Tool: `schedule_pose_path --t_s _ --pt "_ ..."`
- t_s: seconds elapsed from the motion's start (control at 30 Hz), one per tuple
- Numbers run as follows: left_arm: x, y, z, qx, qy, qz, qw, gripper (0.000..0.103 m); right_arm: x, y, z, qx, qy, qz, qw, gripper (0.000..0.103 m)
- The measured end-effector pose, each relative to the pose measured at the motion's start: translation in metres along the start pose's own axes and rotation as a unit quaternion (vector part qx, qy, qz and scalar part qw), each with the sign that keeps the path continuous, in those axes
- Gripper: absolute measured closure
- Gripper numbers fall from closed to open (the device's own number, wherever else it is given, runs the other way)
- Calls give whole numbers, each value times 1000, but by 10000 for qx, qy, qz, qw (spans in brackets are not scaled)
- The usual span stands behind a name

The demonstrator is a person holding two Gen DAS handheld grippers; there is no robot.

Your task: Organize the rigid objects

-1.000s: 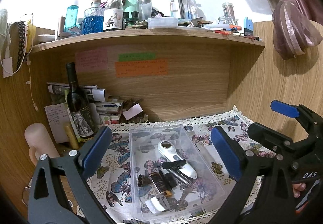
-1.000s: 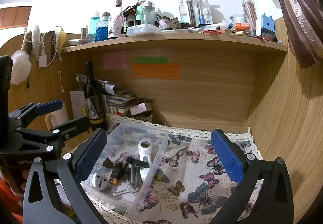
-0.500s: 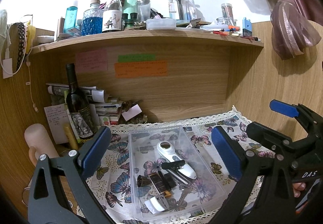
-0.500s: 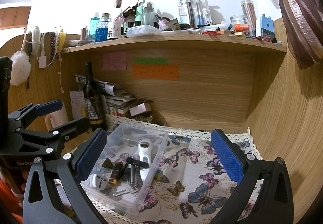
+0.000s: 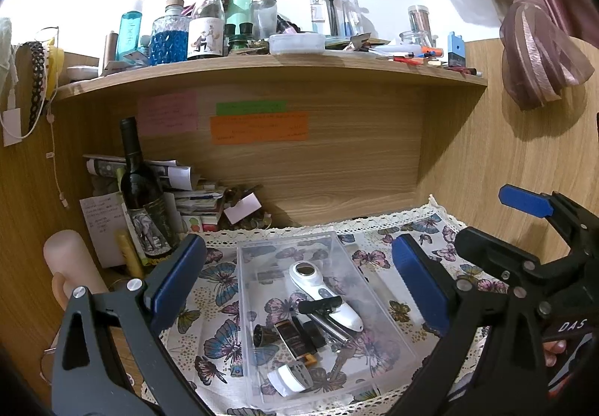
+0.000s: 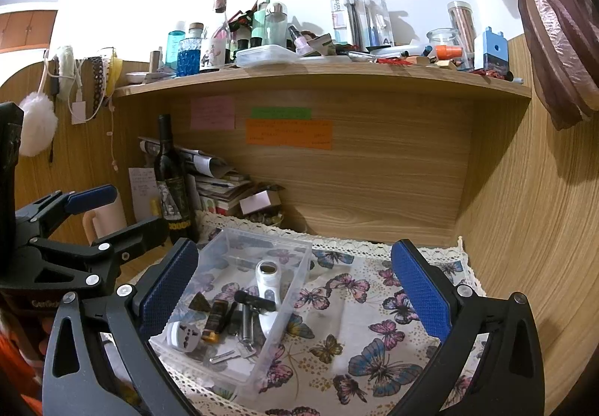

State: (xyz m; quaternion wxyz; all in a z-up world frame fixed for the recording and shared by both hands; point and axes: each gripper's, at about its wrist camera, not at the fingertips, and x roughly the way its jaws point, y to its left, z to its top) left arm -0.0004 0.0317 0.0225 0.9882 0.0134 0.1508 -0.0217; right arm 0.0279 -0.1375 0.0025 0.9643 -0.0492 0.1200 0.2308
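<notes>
A clear plastic bin [image 5: 378, 288] [image 6: 295, 281] sits on the butterfly cloth [image 6: 359, 345]. Inside lie a white handheld device [image 5: 322, 288] [image 6: 266, 285], a black-handled metal tool [image 5: 322, 307] [image 6: 249, 311], a brown tube [image 5: 294, 341] [image 6: 215, 318], a white plug adapter [image 5: 290, 376] [image 6: 185, 335] and keys [image 6: 232, 354]. My left gripper [image 5: 299, 281] is open and empty, held above and in front of the bin. My right gripper [image 6: 295, 288] is open and empty, to the bin's right; it shows in the left wrist view [image 5: 524, 247] too.
A dark wine bottle [image 5: 144, 199] [image 6: 172, 184] and a stack of papers [image 5: 191, 191] stand at the back left. A pink cylinder [image 5: 71, 266] stands at far left. The upper shelf [image 5: 269, 67] is crowded with bottles. Wooden walls close the back and right.
Both views have shifted very slightly; the grippers stay open and the bin's contents have not moved.
</notes>
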Motion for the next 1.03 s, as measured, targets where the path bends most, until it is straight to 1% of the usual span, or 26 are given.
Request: schedule_pose_path --t_s 0.17,0.73,1.03 --pt "-1 0 -1 18 -34 2 10000 2 0 0 0 1 -2 9 10000 0" --pt "3 -1 -1 31 36 -50 10000 2 0 -1 0 0 5 15 10000 0" --pt "7 0 -3 -31 98 -149 9998 2 1 1 0 53 40 -39 10000 0"
